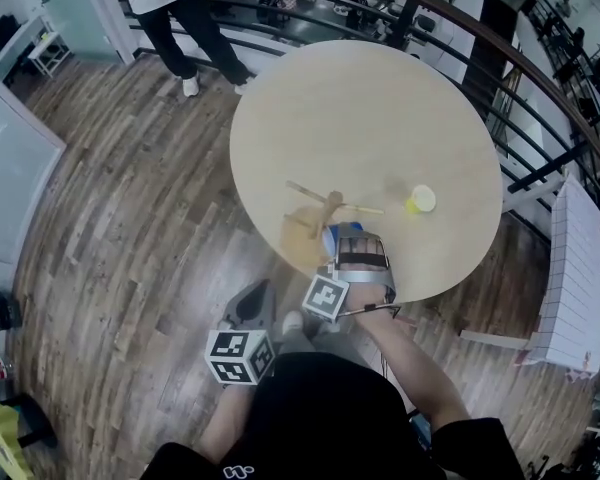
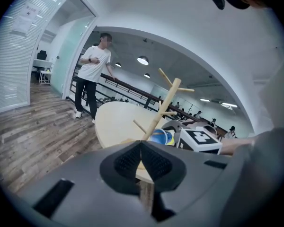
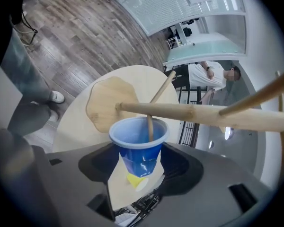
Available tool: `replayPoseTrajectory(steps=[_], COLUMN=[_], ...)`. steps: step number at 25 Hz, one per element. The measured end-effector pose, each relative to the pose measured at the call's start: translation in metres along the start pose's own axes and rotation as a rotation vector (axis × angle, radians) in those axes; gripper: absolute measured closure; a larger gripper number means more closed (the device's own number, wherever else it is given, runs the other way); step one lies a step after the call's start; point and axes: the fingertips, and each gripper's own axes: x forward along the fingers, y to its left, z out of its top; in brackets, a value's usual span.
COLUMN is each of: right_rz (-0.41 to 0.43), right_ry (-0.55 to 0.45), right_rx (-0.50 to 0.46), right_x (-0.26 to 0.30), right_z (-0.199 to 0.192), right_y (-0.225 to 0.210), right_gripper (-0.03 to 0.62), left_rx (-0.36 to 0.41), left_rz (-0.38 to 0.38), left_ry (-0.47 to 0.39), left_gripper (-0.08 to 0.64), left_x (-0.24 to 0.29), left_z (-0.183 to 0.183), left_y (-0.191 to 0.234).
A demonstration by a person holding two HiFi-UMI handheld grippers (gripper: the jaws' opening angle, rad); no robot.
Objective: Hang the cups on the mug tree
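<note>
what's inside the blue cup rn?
One wooden peg of the mug tree pokes in through the mouth of the blue cup, which the right hand-held gripper grips. Otherwise only bare blue wall shows. The peg covers part of the cup's inner base.

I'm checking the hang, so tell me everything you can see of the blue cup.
The blue cup is a glossy, plastic-looking tapered tumbler, no handle visible. The right hand-held gripper clamps its narrow lower body, mouth facing the wooden mug tree. One peg reaches into its open mouth.
</note>
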Motion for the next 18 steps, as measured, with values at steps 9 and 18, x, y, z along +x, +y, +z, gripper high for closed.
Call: replayPoseTrajectory(steps=[9,18], right_rz=[-0.047,0.015], right_ry=[-0.029,-0.171], right_rx=[0.009,0.205], right_x=[-0.005,-0.021], right_z=[0.015,0.022], right_y=[-0.002,-0.009], right_gripper=[0.298,0.268], left_rx=[-0.001,0.019], left_rz=[0.010,-0.010], left_ry=[0.010,0.025], left_gripper=[0.548,0.548], left_x=[0.000,0.009], left_z=[-0.003,0.000], left_y=[0.006,0.003])
